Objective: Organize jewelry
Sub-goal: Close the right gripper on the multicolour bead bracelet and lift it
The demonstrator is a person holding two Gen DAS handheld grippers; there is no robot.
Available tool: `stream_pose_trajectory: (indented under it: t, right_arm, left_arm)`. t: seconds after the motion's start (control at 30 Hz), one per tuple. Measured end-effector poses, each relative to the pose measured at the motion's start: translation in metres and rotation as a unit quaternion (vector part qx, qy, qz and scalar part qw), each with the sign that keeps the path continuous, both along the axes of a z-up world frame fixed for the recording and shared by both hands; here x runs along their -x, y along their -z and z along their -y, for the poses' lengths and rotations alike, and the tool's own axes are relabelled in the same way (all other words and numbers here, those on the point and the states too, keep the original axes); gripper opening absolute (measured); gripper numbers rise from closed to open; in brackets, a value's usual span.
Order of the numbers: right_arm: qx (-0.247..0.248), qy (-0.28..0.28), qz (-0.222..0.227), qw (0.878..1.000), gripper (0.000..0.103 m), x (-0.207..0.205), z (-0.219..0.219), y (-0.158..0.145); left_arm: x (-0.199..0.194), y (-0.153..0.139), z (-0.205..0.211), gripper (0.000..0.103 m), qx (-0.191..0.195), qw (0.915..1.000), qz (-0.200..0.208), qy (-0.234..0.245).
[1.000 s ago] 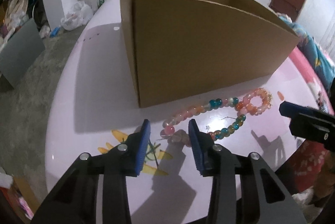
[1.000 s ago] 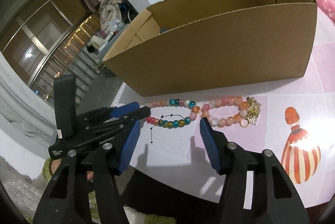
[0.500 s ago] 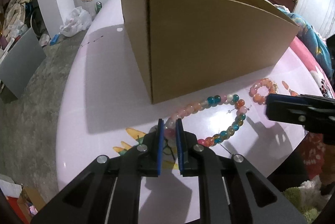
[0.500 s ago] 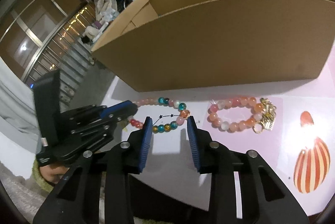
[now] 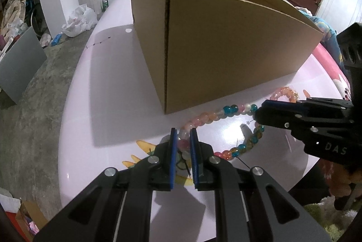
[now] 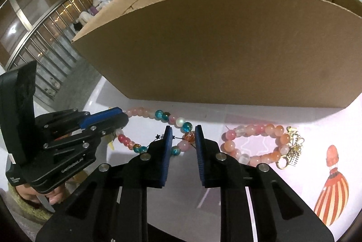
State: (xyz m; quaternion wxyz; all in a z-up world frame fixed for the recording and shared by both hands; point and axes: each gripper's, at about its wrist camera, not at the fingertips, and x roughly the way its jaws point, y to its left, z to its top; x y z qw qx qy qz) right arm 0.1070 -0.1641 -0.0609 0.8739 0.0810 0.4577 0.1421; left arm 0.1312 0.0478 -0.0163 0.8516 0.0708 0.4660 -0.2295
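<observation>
A strand of pink, teal and orange beads [image 5: 228, 109] lies looped on the pale pink table [image 5: 101, 94], in front of an open cardboard box [image 5: 226, 49]. My left gripper [image 5: 183, 134] is shut on the strand's near left end, with beads pinched between the blue pads. My right gripper [image 6: 183, 134] straddles the strand's other end [image 6: 189, 136]. Its jaws are closing, with a gap still showing beside the beads. A pink bead bracelet [image 6: 253, 130] with a gold charm lies to the right, apart from both grippers.
The box wall [image 6: 226, 49] rises close behind the beads. A red striped balloon print [image 6: 332, 192] marks the tabletop at right. The table's rounded edge drops to a concrete floor at left, where a white plastic bag [image 5: 78, 20] lies.
My left jaws closed onto the strand's end and then held still. My right gripper shifted left, away from the pink bracelet and over the multicolour strand, and its jaws narrowed.
</observation>
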Motion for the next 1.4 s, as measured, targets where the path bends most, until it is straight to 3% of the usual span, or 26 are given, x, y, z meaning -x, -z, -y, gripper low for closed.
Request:
stream_pose_trajectory:
  t: [0.2,0.6,0.8,1.03,1.27,1.4]
  right_arm:
    - [0.003,0.002,0.003,1.0,0.014,-0.008,-0.008,-0.003]
    - [-0.101,0.038,-0.07,0.992,0.017,0.002,0.012,0.012]
    - [-0.109,0.04,-0.071,0.991,0.018,-0.005,0.008,0.012]
    - [-0.067,0.046,-0.058,0.995,0.018,-0.004,-0.007,0.005]
    - [0.045,0.023,-0.019,0.999,0.008,0.001,-0.033,0.002]
    - [0.064,0.017,0.001,0.998,0.007,0.007,-0.033,-0.002]
  left_arm:
    - [0.001,0.0,0.001,0.011,-0.001,1.0,0.003,0.0]
    - [0.002,0.0,0.002,0.011,0.002,1.0,0.004,-0.005]
    - [0.004,0.0,0.003,0.011,0.005,1.0,0.003,-0.006]
    - [0.009,0.001,0.008,0.011,0.024,0.9997,-0.006,0.006]
    - [0.018,0.001,0.017,0.011,0.027,0.9995,-0.003,0.019]
    - [0.019,0.002,0.018,0.011,0.031,0.9994,-0.003,0.016]
